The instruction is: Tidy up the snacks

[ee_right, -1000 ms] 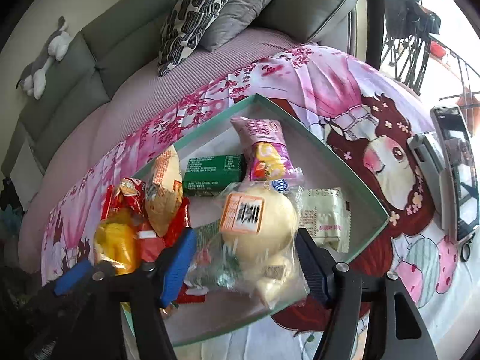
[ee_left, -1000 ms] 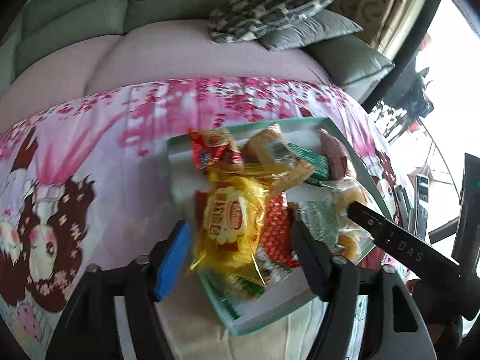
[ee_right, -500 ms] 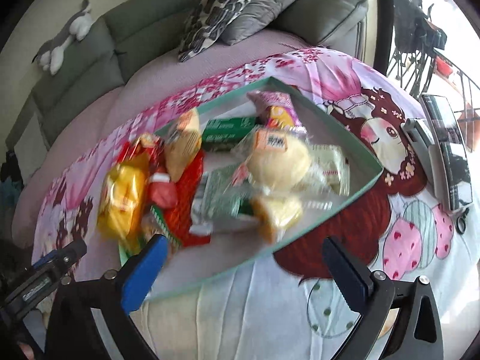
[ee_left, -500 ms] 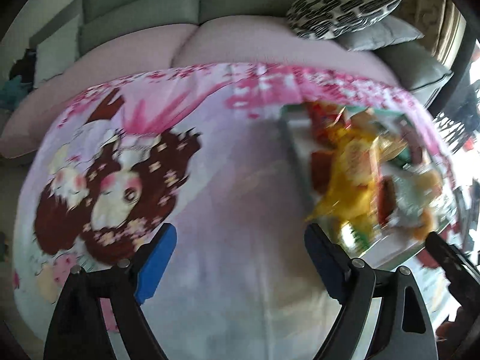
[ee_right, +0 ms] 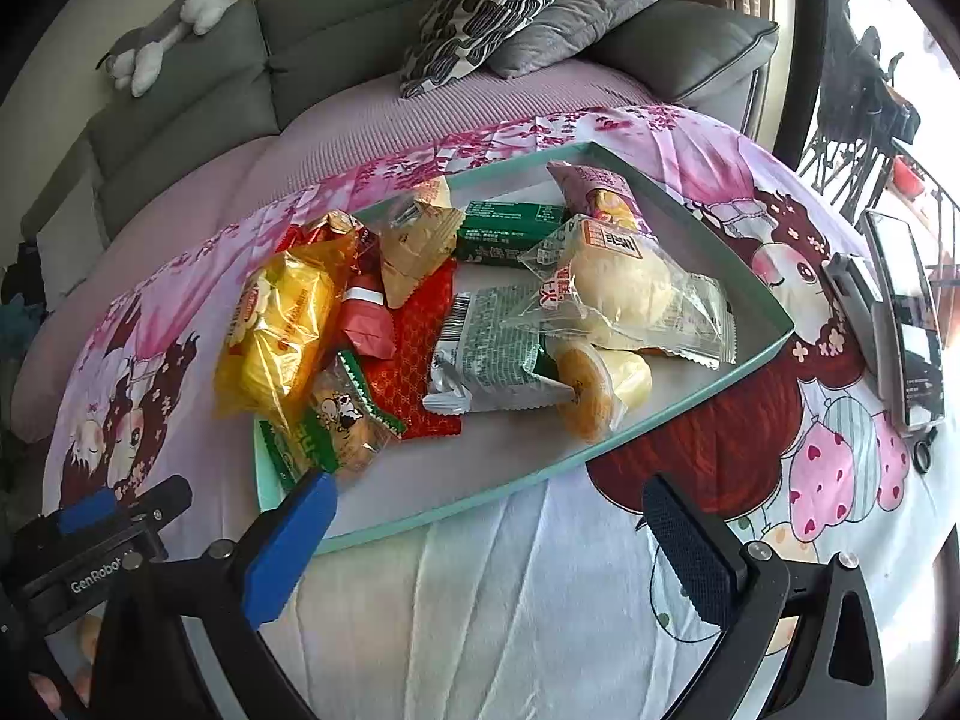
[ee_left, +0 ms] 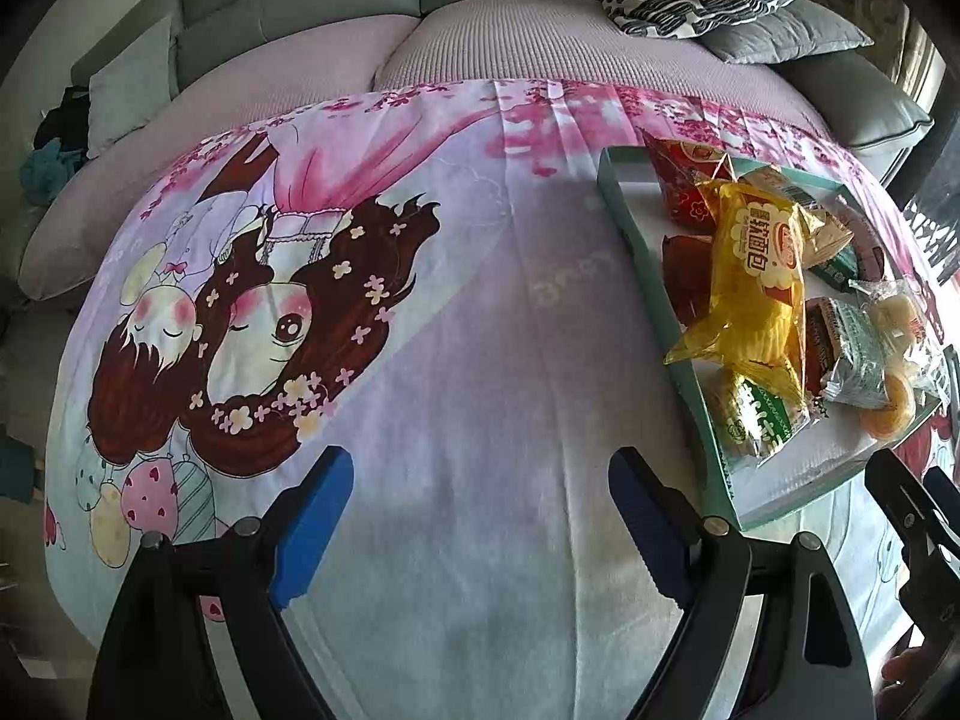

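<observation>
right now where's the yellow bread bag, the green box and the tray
yellow bread bag [ee_right: 279, 324], right wrist view, its bulging middle
green box [ee_right: 510, 231], right wrist view, its top face
tray [ee_right: 774, 315], right wrist view, its teal right rim

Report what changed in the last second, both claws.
Left claw let go of the yellow bread bag and swung away over the bedsheet. Right claw released the clear bun pack and backed off, wide open. Both packs lie in the tray, which stayed put.
</observation>
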`<action>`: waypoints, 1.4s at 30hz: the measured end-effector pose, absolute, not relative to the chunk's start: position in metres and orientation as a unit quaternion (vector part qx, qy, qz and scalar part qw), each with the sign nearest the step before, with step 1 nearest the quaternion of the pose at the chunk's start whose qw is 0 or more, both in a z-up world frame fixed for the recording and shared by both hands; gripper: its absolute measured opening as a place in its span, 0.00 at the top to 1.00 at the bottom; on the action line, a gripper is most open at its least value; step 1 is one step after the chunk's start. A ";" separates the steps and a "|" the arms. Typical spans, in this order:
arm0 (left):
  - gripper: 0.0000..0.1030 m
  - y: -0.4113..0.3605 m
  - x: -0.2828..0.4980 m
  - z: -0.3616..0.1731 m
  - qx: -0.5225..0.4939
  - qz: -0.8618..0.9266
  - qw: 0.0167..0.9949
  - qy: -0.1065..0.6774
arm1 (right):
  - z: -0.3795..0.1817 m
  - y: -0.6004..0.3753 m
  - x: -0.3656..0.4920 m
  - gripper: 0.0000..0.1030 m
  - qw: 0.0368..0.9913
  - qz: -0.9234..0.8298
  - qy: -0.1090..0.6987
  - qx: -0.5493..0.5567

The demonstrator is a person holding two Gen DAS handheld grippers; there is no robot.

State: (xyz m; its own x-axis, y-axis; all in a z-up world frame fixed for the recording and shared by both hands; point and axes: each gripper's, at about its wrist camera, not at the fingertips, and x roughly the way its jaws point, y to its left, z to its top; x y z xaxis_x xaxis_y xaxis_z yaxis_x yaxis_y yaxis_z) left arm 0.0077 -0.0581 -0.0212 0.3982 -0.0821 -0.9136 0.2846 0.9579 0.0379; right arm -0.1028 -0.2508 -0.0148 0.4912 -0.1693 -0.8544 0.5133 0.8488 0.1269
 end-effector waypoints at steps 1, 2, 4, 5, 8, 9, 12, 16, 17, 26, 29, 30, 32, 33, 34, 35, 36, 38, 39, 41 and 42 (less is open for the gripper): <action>0.15 -0.059 0.008 -0.021 0.096 -0.110 0.830 0.538 | -0.015 -0.251 -0.103 0.00 0.843 -0.202 0.462 0.185; 0.15 -0.060 0.008 -0.022 0.098 -0.110 0.830 0.539 | -0.015 -0.251 -0.103 0.00 0.844 -0.202 0.461 0.184; 0.15 -0.061 0.009 -0.023 0.101 -0.111 0.827 0.542 | -0.016 -0.252 -0.102 0.00 0.844 -0.203 0.462 0.183; 0.15 -0.062 0.009 -0.024 0.103 -0.111 0.825 0.545 | -0.016 -0.252 -0.102 0.00 0.844 -0.203 0.461 0.182; 0.15 -0.064 0.009 -0.025 0.109 -0.112 0.820 0.550 | -0.017 -0.252 -0.102 0.00 0.845 -0.199 0.461 0.184; 0.15 -0.064 0.009 -0.025 0.111 -0.113 0.819 0.551 | -0.017 -0.252 -0.101 0.00 0.846 -0.197 0.461 0.183; 0.15 -0.066 0.009 -0.028 0.112 -0.116 0.814 0.557 | -0.018 -0.251 -0.100 0.00 0.847 -0.193 0.462 0.181; 0.15 -0.066 0.008 -0.030 0.113 -0.118 0.810 0.563 | -0.018 -0.251 -0.100 0.00 0.847 -0.190 0.462 0.182; 0.15 -0.066 0.008 -0.030 0.114 -0.118 0.811 0.562 | -0.019 -0.251 -0.100 0.00 0.847 -0.190 0.462 0.182; 0.15 -0.067 0.006 -0.031 0.121 -0.116 0.809 0.563 | -0.019 -0.250 -0.101 0.00 0.848 -0.187 0.462 0.182; 0.15 -0.066 0.006 -0.031 0.121 -0.117 0.809 0.563 | -0.019 -0.250 -0.101 0.00 0.847 -0.189 0.462 0.183; 0.15 -0.066 0.007 -0.032 0.121 -0.117 0.808 0.564 | -0.019 -0.251 -0.101 0.00 0.847 -0.189 0.462 0.183; 0.15 -0.067 0.007 -0.032 0.121 -0.116 0.808 0.565 | -0.019 -0.251 -0.101 0.00 0.847 -0.188 0.463 0.183; 0.15 -0.066 0.007 -0.033 0.121 -0.116 0.808 0.565 | -0.019 -0.251 -0.101 0.00 0.847 -0.188 0.463 0.183; 0.15 -0.066 0.007 -0.033 0.120 -0.115 0.808 0.566 | -0.019 -0.251 -0.101 0.00 0.847 -0.188 0.463 0.183; 0.15 -0.066 0.008 -0.033 0.120 -0.115 0.808 0.566 | -0.019 -0.251 -0.101 0.00 0.846 -0.188 0.463 0.182; 0.15 -0.066 0.008 -0.033 0.120 -0.114 0.808 0.566 | -0.019 -0.251 -0.101 0.00 0.846 -0.188 0.464 0.183; 0.15 -0.066 0.008 -0.033 0.120 -0.114 0.808 0.566 | -0.020 -0.250 -0.101 0.00 0.846 -0.188 0.464 0.182; 0.15 -0.066 0.008 -0.033 0.120 -0.115 0.808 0.566 | -0.020 -0.250 -0.101 0.00 0.846 -0.188 0.464 0.183; 0.15 -0.066 0.008 -0.033 0.120 -0.115 0.808 0.566 | -0.020 -0.250 -0.101 0.00 0.846 -0.188 0.464 0.183; 0.15 -0.066 0.008 -0.034 0.120 -0.115 0.808 0.566 | -0.020 -0.250 -0.100 0.00 0.846 -0.188 0.464 0.182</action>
